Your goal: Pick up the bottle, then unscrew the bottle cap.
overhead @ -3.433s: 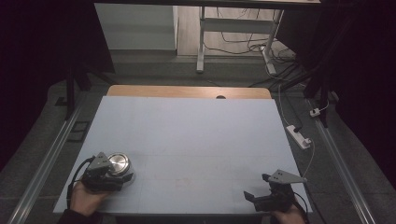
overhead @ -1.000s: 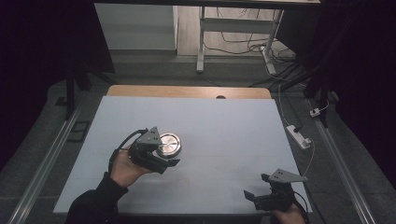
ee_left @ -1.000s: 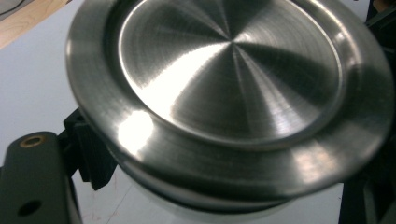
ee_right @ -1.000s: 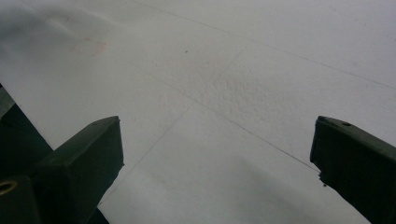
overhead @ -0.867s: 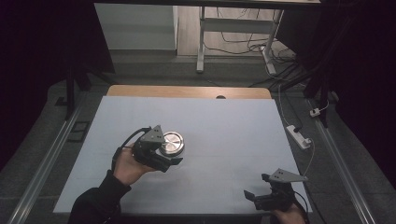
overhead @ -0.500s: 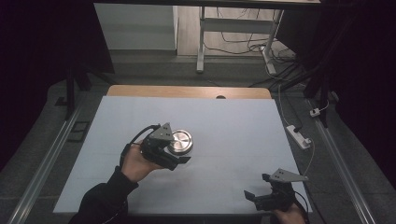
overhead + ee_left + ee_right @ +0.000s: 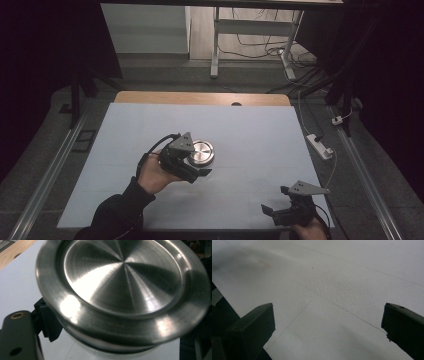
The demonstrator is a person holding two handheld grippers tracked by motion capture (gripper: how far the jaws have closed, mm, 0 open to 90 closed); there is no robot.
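High view: my table [image 7: 250, 130] has a pale white-blue top, and a strip of bare wood shows along its far edge.
Room: it is dark all around. A grey floor, a metal stand [image 7: 215, 45] and loose black wires [image 7: 280, 47] sit at the top of the frame. A white power strip [image 7: 320, 146] lies on the floor at the right.
Round tin: the shiny metal tin [image 7: 201, 152] is near the middle of the frame, a bit to the left, at the front of my left gripper.
Left gripper [image 7: 192, 162]: my jaws are squeezed tight on the tin. In the left gripper view the tin's lid [image 7: 122, 282] is very close and bright.
Right gripper [image 7: 275, 212]: it sits at the lower right of the frame. My jaws are spread wide with nothing between them, just bare table [image 7: 332, 290]. They have just been opening.
What changed: a few seconds back the tin and my left gripper were at the lower left. Now both are up near the middle. My right gripper stayed in its spot.
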